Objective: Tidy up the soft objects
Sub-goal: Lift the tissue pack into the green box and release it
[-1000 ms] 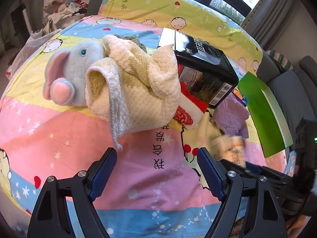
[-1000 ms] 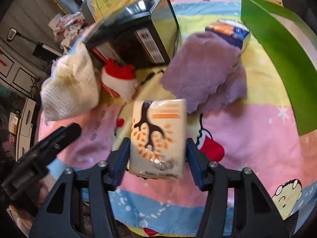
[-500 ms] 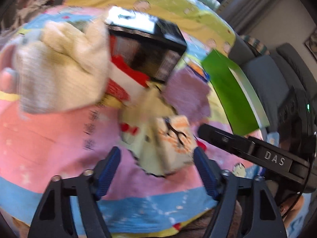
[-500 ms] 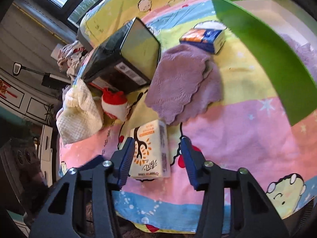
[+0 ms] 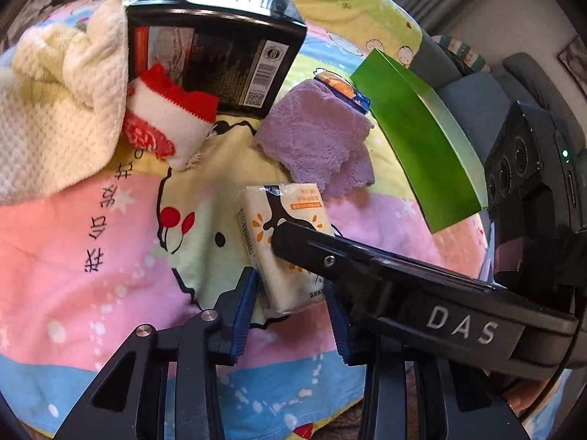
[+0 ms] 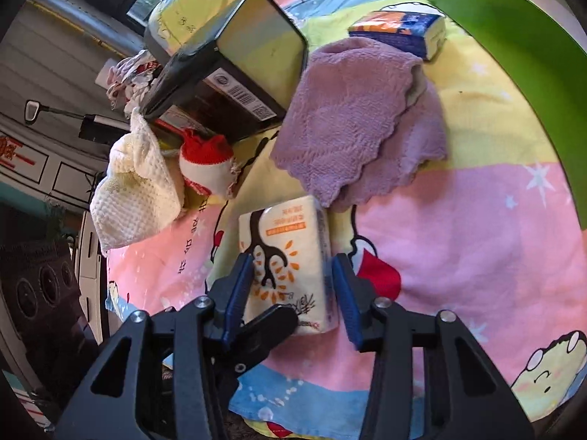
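A white tissue pack with an orange tree print lies on the cartoon bedspread. My left gripper sits around its near end, jaws close to both sides. My right gripper also straddles the pack, with small gaps beside it. One right finger crosses over the pack in the left wrist view. A purple cloth, a red-and-white soft item and a cream waffle towel lie beyond.
A black box lies tilted behind the soft things. A green box stands at the right. A blue-and-orange tissue pack lies behind the purple cloth. The bed's front edge is close below both grippers.
My left gripper swung right from the cream towel and elephant toy to the tissue pack and narrowed around it. My right gripper lowered the pack onto the bedspread and its jaws loosened.
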A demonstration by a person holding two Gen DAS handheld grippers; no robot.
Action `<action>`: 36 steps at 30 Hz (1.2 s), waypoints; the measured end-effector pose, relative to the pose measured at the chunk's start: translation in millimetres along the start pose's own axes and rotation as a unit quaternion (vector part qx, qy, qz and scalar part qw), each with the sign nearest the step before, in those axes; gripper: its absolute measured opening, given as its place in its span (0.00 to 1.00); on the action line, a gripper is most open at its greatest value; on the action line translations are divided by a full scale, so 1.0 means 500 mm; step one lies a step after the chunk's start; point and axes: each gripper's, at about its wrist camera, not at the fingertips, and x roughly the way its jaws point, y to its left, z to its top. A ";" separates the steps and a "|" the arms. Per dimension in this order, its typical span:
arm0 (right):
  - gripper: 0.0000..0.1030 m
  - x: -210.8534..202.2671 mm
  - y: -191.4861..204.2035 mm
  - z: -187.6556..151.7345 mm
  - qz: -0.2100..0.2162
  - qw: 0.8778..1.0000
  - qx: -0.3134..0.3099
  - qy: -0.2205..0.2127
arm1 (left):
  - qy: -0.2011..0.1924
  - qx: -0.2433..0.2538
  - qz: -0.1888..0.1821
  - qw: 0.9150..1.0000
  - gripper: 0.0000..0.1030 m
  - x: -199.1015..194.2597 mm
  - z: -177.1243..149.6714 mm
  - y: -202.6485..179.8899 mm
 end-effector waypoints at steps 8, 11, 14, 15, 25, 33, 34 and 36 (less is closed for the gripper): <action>0.41 -0.056 0.012 0.013 0.010 0.999 -0.010 -0.049 | -0.035 0.041 0.019 0.998 0.36 -0.034 0.023 -0.057; 0.41 -0.094 0.016 0.030 0.012 0.997 -0.012 -0.077 | -0.054 0.066 0.015 0.996 0.36 -0.053 0.046 -0.090; 0.41 -0.139 0.008 0.050 0.012 0.994 -0.011 -0.108 | -0.072 0.090 0.009 0.993 0.36 -0.064 0.074 -0.130; 0.41 -0.153 0.004 0.058 0.011 0.993 -0.009 -0.118 | -0.076 0.097 0.006 0.992 0.36 -0.065 0.083 -0.141; 0.40 -0.278 -0.069 0.140 -0.008 0.980 0.020 -0.198 | -0.097 0.167 -0.023 0.981 0.36 -0.041 0.184 -0.281; 0.40 -0.328 -0.179 0.179 -0.036 0.971 0.074 -0.226 | -0.067 0.213 -0.049 0.973 0.36 0.047 0.238 -0.384; 0.40 -0.327 -0.195 0.181 -0.042 0.970 0.084 -0.225 | -0.059 0.218 -0.051 0.973 0.35 0.062 0.241 -0.395; 0.40 -0.328 -0.223 0.184 -0.053 0.968 0.098 -0.225 | -0.044 0.226 -0.057 0.971 0.35 0.096 0.246 -0.414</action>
